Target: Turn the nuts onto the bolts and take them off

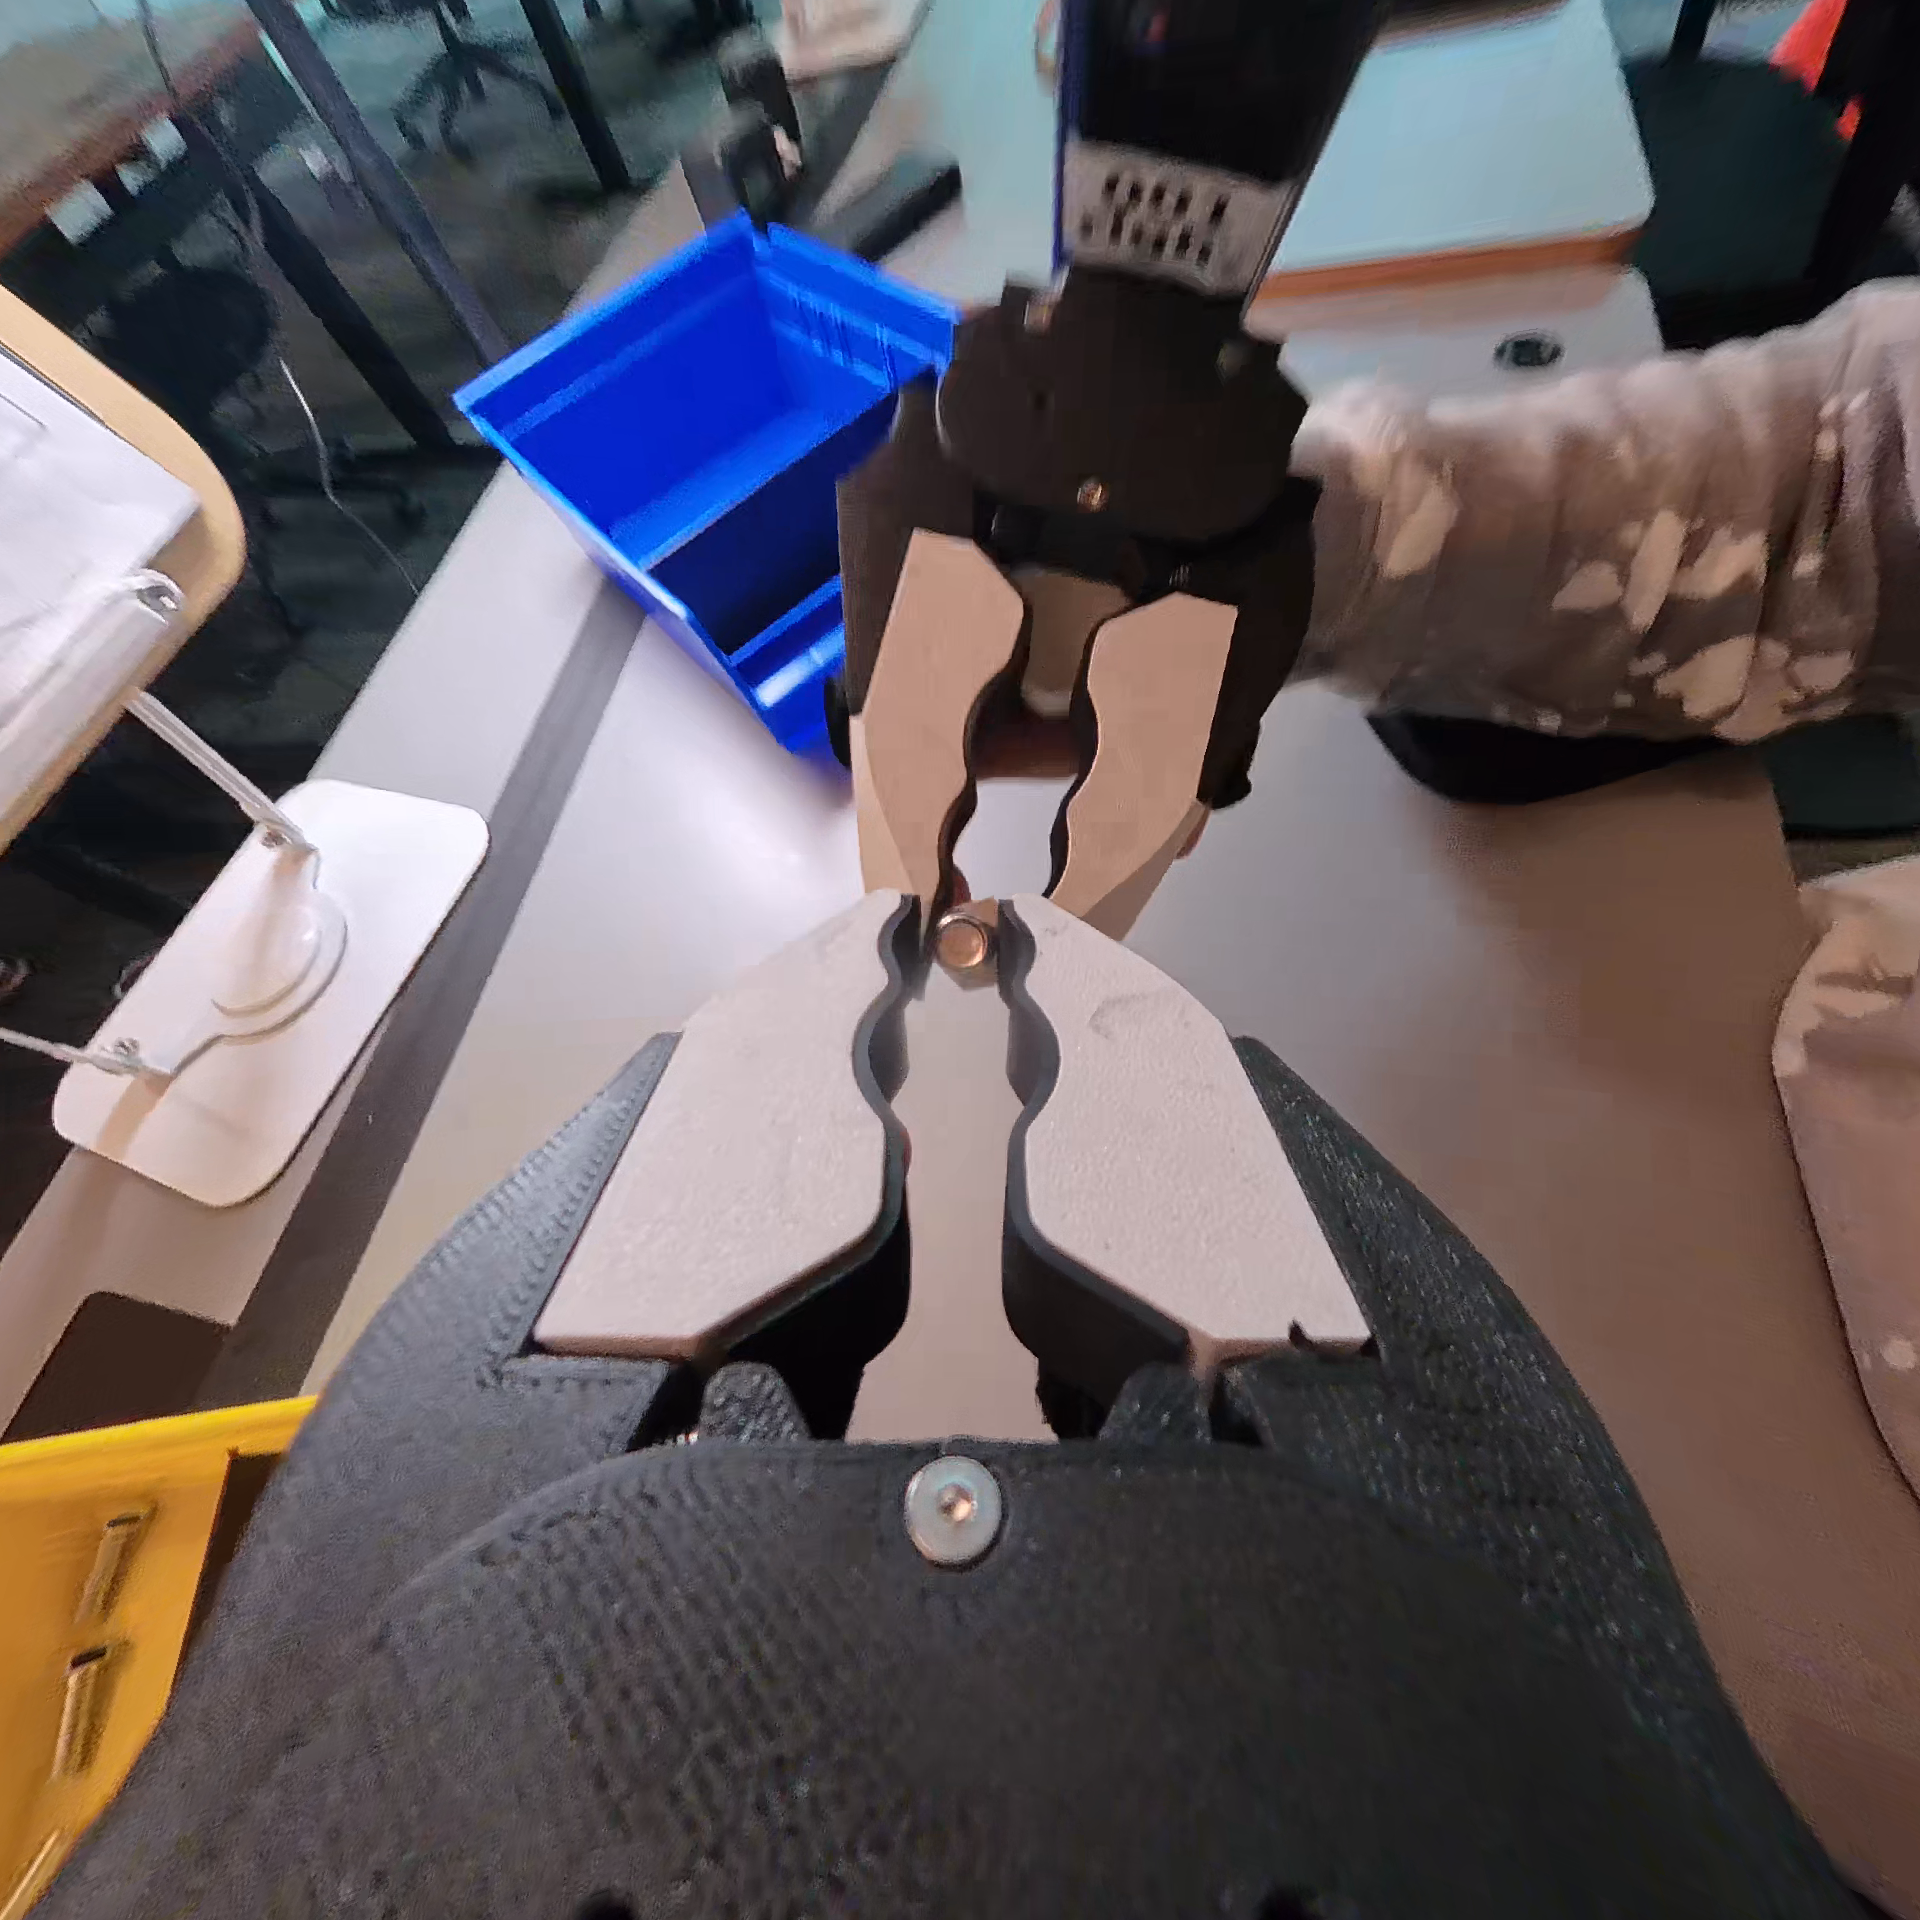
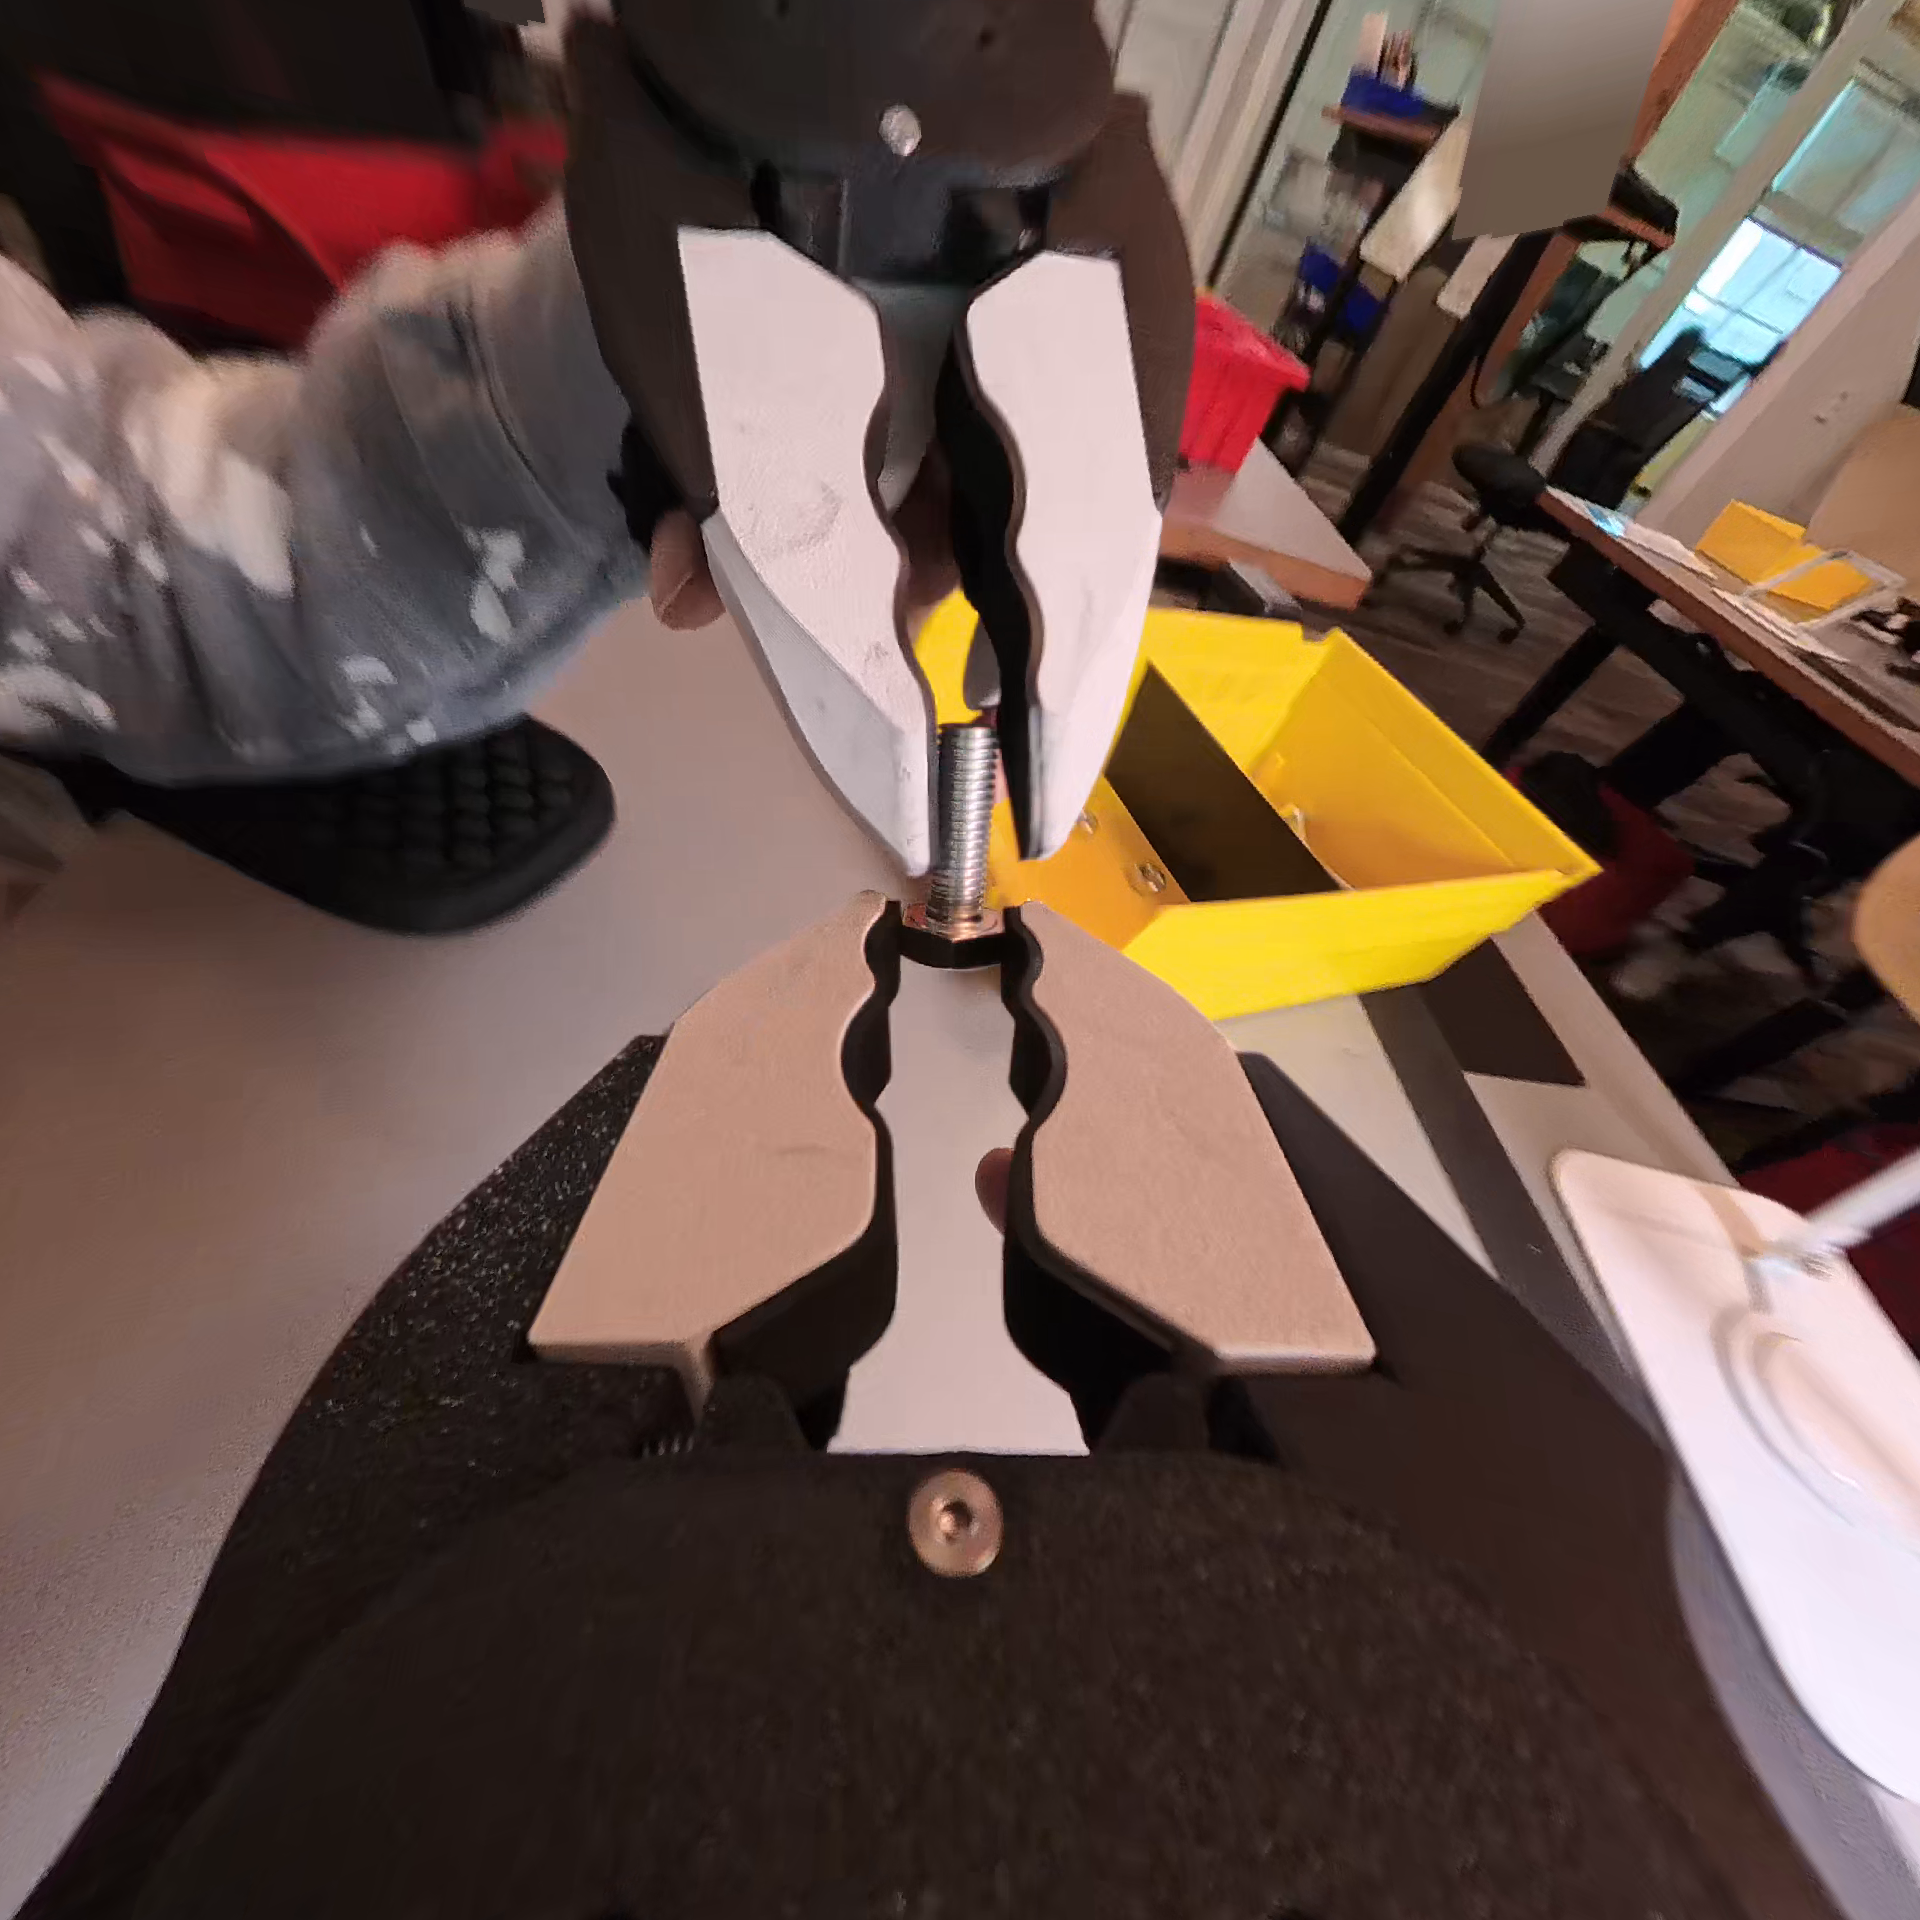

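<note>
Left hand-held gripper (image 1: 961, 951) clenched a bolt's (image 2: 962, 821) head; facing it tip to tip, the right hand-held gripper (image 2: 951, 940) grasped the nut (image 2: 948, 923) above the bench (image 1: 1403, 935).

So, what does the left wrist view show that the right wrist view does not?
Only the left wrist view: the blue bin. Only the right wrist view: the bolt side-on, threads visible, gripped by the left gripper. Both: the right gripper on the nut, and the yellow bin.
</note>
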{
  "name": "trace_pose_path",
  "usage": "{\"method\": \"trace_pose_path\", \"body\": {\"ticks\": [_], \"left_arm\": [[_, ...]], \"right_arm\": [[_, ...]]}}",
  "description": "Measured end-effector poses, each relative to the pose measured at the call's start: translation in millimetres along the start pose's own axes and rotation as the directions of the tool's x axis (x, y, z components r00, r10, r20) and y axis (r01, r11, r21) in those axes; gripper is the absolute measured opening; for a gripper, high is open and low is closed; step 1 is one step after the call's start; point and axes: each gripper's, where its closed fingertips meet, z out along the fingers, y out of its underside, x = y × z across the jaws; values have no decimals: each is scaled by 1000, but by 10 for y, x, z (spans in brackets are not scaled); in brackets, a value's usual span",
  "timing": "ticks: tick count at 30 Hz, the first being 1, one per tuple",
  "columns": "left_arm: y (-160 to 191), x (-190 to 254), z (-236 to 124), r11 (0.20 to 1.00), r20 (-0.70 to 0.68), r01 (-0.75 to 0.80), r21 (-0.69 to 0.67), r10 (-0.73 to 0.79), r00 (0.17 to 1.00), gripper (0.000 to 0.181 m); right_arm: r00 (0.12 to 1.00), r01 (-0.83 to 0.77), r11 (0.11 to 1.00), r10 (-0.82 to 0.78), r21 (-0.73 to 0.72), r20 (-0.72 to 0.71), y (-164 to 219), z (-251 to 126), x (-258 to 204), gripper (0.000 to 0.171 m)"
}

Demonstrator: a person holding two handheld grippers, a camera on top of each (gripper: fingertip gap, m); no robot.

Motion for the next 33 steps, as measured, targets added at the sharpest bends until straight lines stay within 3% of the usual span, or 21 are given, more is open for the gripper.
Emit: {"method": "trace_pose_path", "body": {"ticks": [4, 9, 17, 23, 26, 29, 33], "left_arm": [[-236, -3, -131, 987, -12, 10, 161, -8, 1000, 14], [-416, 51, -216, 957, -54, 21, 290, -6, 999, 13], [-421, 56, -193, 960, -21, -23, 280, 31, 999, 11], [-511, 0, -309, 935, -14, -5, 354, 11, 1000, 12], [-526, -132, -471, 916, -3, 30, 401, -32, 999, 25], [-353, -508, -737, 912, 128, 63, 405, -125, 984, 21], [511, -1227, -834, 975, 448, 177, 135, -219, 867, 21]], "right_arm": [[980, -187, 957, 167, 222, 109, -232, -68, -5, 18], [940, -320, 880, 248, 350, 237, -416, -114, -68, 18], [931, -343, 877, 269, 338, 247, -426, -66, -100, 18], [926, -371, 855, 313, 363, 210, -540, -133, -38, 18], [917, -397, 827, 337, 399, 213, -622, -212, 5, 18], [929, -370, 827, 339, 423, 151, -617, -366, 141, 18], [945, -302, 852, 328, 428, 14, -563, -646, 395, 18]]}}
